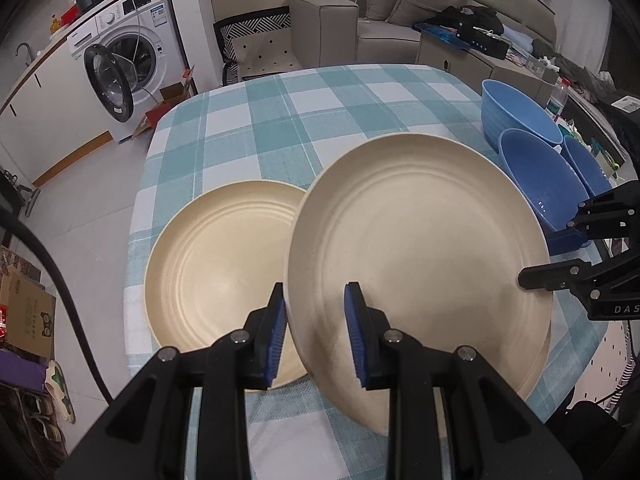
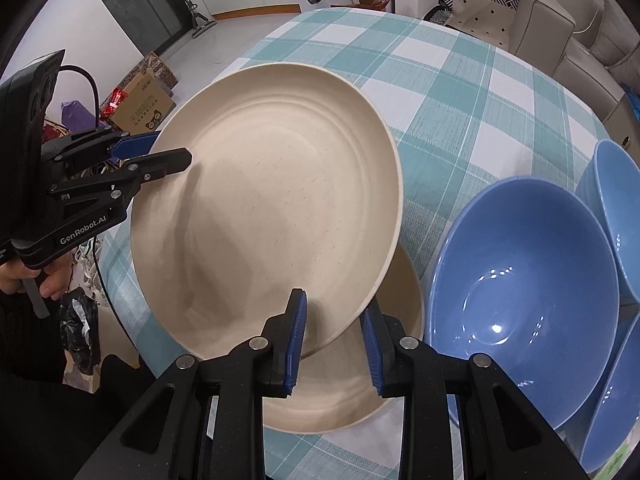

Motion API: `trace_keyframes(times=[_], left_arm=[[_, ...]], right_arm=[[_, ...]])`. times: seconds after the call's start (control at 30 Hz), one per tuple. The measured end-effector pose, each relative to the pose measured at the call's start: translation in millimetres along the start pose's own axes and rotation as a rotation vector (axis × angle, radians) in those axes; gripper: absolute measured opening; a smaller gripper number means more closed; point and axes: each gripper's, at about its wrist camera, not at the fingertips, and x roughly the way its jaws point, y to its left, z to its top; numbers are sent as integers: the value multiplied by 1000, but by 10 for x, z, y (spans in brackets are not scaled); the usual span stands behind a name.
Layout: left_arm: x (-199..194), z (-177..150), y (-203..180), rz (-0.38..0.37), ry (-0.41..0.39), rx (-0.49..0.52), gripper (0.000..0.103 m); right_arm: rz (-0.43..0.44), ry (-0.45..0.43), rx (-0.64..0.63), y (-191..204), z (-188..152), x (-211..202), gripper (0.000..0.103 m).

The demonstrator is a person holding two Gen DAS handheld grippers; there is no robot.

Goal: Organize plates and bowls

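- Two cream plates involved: flat plate (image 1: 212,276) lies left on the checked tablecloth (image 1: 280,120).
- Left gripper (image 1: 316,334) and right gripper (image 2: 334,344) each pinch the raised plate's (image 2: 272,208) rim.
- Blue bowls (image 2: 524,300) rest at right.

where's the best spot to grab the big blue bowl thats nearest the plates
Grip the bowl by its thin rim, one finger inside and one outside, coming down from above. Its walls are wide and steeply curved. Take the near edge: another bowl crowds its far side and the plates its left.
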Motion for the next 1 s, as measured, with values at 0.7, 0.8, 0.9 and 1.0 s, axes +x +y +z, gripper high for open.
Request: trace_keyframes(times=[0.7,0.8,0.9,1.0], left_arm=[[190,-163,-130,-55,45,6,26],[202,-169,-156,-61,48,9,26],[218,-178,-183,-63,52,14,26],[248,-187,-212,-64,57,21,26]], right_arm=[[19,32,56,-52,-325,169,28],[21,35,64,-67,-362,178,28],[23,39,71,-80,-400,201,28],[25,48,79,-83,-441,233,28]])
